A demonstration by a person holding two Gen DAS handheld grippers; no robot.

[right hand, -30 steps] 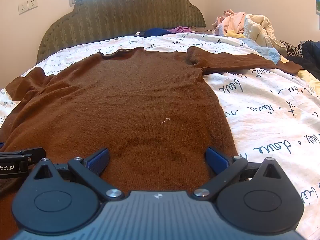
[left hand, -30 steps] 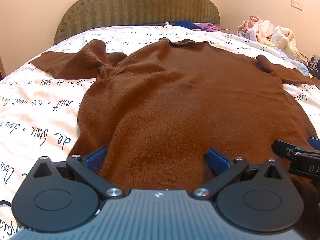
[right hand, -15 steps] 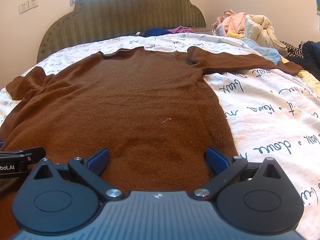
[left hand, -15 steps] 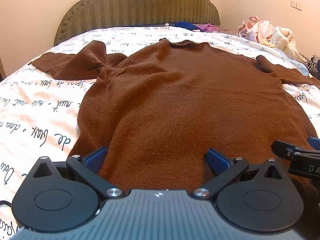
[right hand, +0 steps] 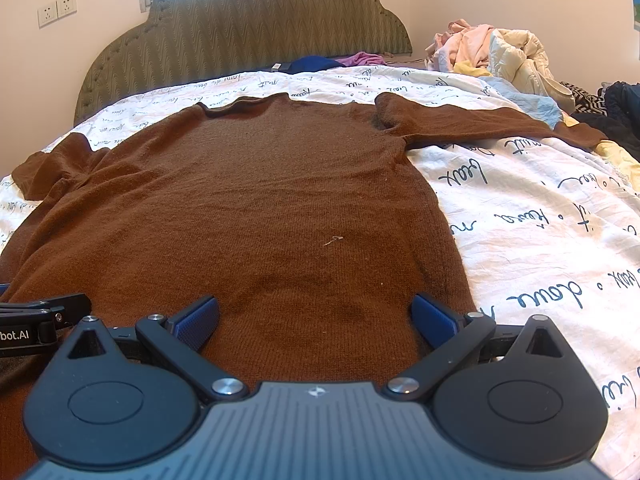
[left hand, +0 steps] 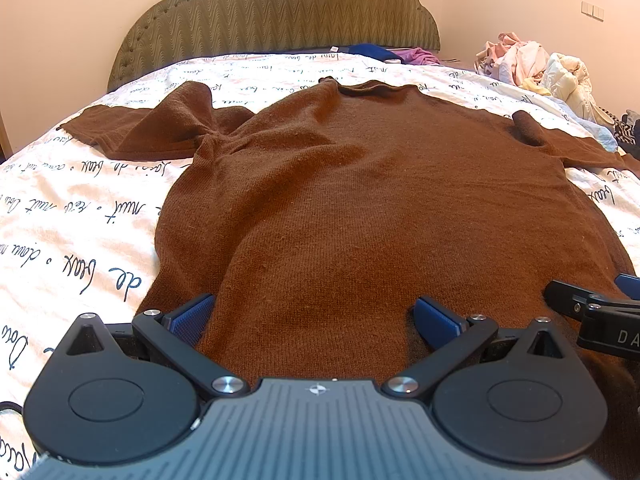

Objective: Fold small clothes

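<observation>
A brown knit sweater [left hand: 360, 200] lies spread flat on the bed, neck toward the headboard; it also shows in the right wrist view [right hand: 260, 208]. Its left sleeve [left hand: 140, 132] is bunched at the shoulder. Its right sleeve [right hand: 480, 120] stretches out to the right. My left gripper [left hand: 312, 314] is open, jaws wide over the sweater's lower left hem. My right gripper [right hand: 314, 316] is open over the lower right hem. Each gripper shows at the edge of the other's view. Neither holds anything.
The bed has a white sheet with blue script [right hand: 540, 220] and a green padded headboard [left hand: 280, 12]. A pile of loose clothes [right hand: 492, 52] lies at the far right. Blue and purple garments [left hand: 384, 54] lie by the headboard. Dark clothes [right hand: 616, 112] lie at the right edge.
</observation>
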